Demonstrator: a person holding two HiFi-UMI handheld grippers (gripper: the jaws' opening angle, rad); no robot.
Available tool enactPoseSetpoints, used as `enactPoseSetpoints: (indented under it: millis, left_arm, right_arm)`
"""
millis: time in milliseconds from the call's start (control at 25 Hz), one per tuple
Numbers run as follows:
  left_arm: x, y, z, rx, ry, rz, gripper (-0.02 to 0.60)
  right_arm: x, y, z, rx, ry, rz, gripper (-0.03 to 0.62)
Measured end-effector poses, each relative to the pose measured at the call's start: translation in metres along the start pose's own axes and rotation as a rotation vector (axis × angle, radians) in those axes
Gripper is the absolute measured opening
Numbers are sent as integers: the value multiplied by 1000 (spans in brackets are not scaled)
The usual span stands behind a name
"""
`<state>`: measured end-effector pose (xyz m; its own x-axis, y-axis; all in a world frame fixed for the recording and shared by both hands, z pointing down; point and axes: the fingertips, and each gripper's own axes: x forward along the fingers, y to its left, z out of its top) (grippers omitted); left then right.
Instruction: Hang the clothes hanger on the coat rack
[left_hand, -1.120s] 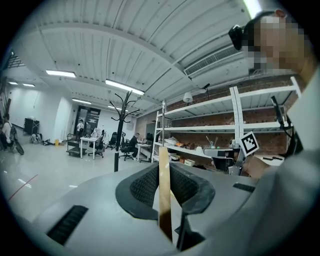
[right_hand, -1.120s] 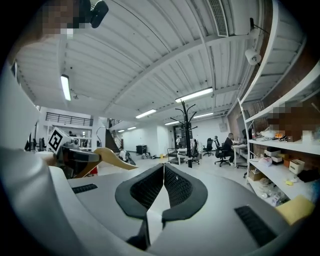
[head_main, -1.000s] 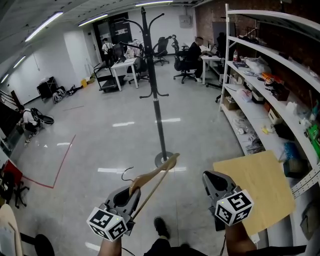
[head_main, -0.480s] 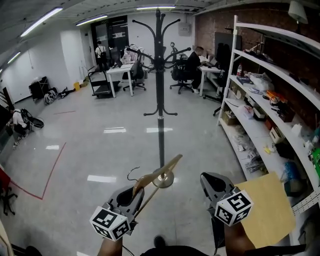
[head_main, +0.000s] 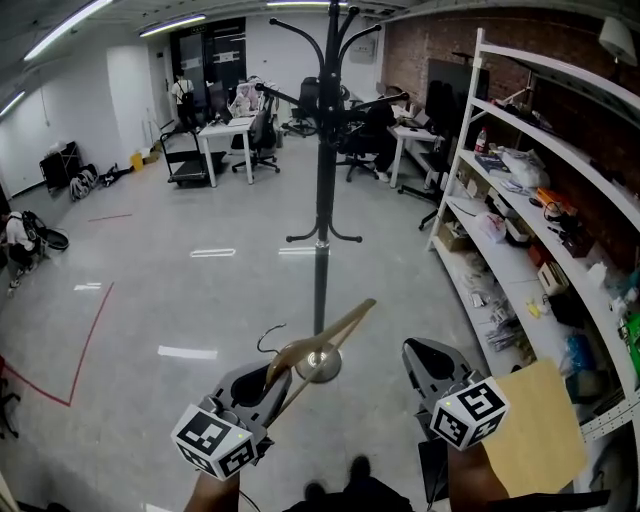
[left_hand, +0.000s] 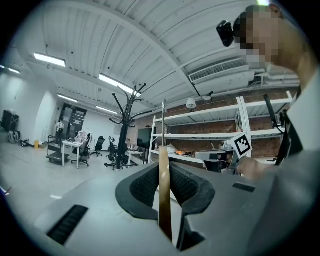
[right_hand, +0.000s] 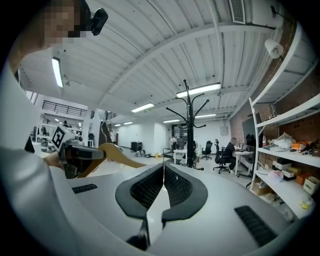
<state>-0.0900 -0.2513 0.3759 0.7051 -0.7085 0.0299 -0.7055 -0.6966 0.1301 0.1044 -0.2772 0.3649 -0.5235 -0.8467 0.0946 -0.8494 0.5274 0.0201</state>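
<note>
Near left, the left gripper (head_main: 262, 385) pinches the wooden hanger (head_main: 345, 322) by one thin arm (not much to hold). It could twist or slip loose before it meets the coat rack (head_main: 325, 150) just beyond. The right gripper (head_main: 428, 362) is closed on nothing.

I hold both grippers low in front of me, side by side and level, pointing forward. My left gripper (head_main: 268, 378) has its jaws clamped on the wooden hanger (head_main: 335, 332). My right gripper (head_main: 424, 355) is empty, its jaws closed together.
</note>
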Motion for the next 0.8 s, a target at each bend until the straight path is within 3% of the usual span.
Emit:
enactPoseSetpoints:
  millis: [200,480,800]
  left_arm:
    - [37,29,3,8,9,-2,52]
    - [117,61,30,10,-14,-20,52]
    - [196,111,70,35,-64,32,52]
  right_arm:
    - [37,-25,4,-20,-18,19,8]
    - [94,-94,15,-13,-54,39,8]
    - [149,-167,37,-39,-77,62,8]
